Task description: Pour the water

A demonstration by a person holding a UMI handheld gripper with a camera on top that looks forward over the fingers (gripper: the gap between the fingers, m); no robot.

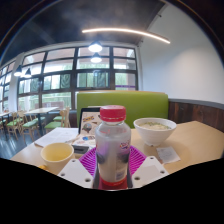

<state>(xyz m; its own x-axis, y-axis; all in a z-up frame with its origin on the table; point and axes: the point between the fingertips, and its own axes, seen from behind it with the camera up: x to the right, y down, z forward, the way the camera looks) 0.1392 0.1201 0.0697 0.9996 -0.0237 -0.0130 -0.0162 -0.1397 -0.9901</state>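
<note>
A clear plastic water bottle (112, 142) with a red cap and a red band near its base stands upright between my fingers. My gripper (112, 162) is shut on the bottle, with the magenta pads (134, 158) pressing its lower body from both sides. A small yellow cup (57, 154) sits on the table to the left of the bottle, just beyond the left finger. The bottle's bottom is hidden behind the gripper body.
A white bowl (155, 130) with food stands to the right on the light wooden table (190, 145). A printed packet (88, 122) lies behind the bottle. A green bench back (135, 104) and large windows lie beyond.
</note>
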